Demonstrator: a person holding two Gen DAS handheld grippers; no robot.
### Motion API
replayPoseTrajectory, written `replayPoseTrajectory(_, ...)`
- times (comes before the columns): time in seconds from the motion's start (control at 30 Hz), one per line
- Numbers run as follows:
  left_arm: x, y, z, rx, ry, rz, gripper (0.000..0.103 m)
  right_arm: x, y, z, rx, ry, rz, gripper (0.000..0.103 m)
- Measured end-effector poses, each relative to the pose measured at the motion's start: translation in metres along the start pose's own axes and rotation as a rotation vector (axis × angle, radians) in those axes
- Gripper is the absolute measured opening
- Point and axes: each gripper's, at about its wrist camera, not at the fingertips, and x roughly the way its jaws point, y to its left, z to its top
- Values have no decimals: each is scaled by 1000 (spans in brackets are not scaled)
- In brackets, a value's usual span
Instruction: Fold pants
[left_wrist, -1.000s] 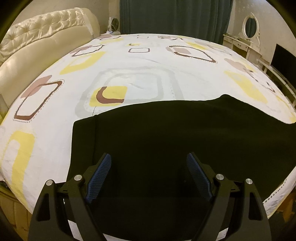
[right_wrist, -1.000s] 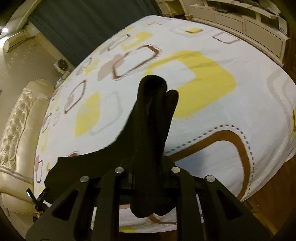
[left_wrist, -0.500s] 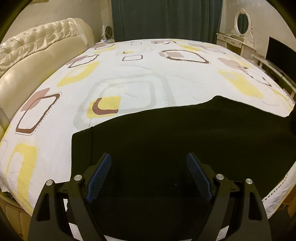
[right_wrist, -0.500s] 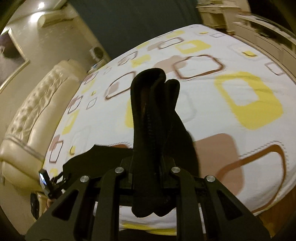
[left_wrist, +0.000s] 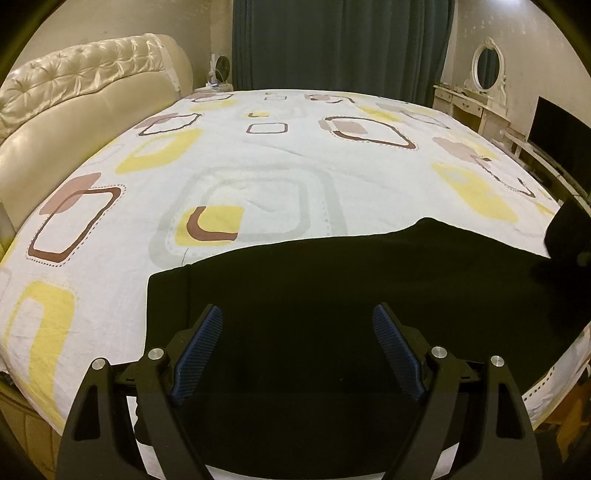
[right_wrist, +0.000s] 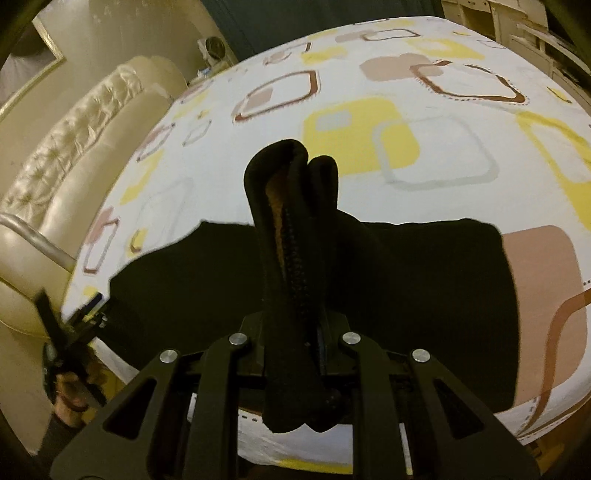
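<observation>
Black pants (left_wrist: 332, 295) lie spread across the near edge of the bed. My left gripper (left_wrist: 297, 350) is open above the pants near their left end, with blue pads (left_wrist: 201, 347) apart and holding nothing. My right gripper (right_wrist: 295, 325) is shut on a bunched fold of the pants (right_wrist: 291, 229), which stands up between its fingers above the flat part of the pants (right_wrist: 424, 288). The lifted fold also shows at the far right of the left wrist view (left_wrist: 567, 232). The left gripper appears at the left edge of the right wrist view (right_wrist: 70, 325).
The bed has a white sheet (left_wrist: 258, 155) with yellow and brown squares. A cream tufted headboard (left_wrist: 74, 96) is on the left. Dark curtains (left_wrist: 332, 44) hang behind. A white dresser with an oval mirror (left_wrist: 487, 70) and a dark screen (left_wrist: 561, 133) stand on the right.
My right gripper has carried the gripped fold leftward, over the flat pants, which now fill more of its view. The left gripper stayed open and has barely moved.
</observation>
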Motion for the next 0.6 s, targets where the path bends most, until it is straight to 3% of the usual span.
replayPoseTrajectory(0.23,-3,-6,1,6,-9,-12,83,37,14,-14,-5,50,-26,17)
replayPoseTrajectory(0.6,-2,-9,1,-1,-4,-34,83,59,30,-27,-42,78,-63,21)
